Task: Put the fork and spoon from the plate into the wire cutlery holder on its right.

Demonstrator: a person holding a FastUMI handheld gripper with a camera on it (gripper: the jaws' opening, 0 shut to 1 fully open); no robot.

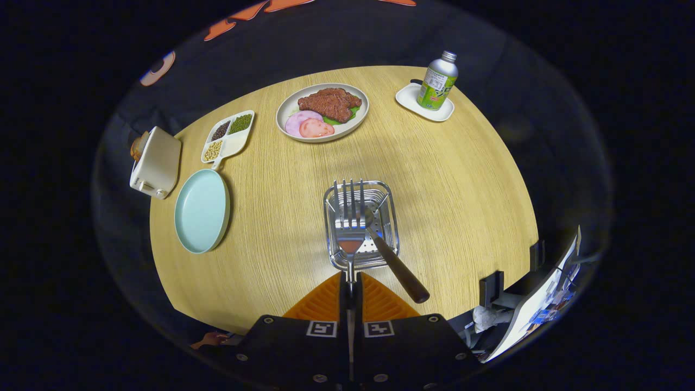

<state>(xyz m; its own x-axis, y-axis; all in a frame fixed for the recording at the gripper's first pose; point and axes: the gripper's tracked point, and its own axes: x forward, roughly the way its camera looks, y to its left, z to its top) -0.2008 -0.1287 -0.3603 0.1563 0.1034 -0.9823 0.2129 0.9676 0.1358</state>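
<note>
Gripper (pixel 350 282) clamps fork (pixel 351 217) — over wire holder (pixel 360 225)

Ribbed wedge fingers (pixel 326 301) join a dark screwed body bearing two square tags.

Your tool (pixel 351 296) has its fingers pressed together on the handle of the fork (pixel 351 228), whose tines point forward over the wire cutlery holder (pixel 332 202) just ahead. The spoon (pixel 399 269) already leans in that holder, its dark handle slanting out toward you. To the holder's left on the counter (pixel 461 190) you see the pale blue plate (pixel 202 210), bare. Beyond sit a plate of meat (pixel 323 111) and a bottle (pixel 437 81) on a small tray.
</note>
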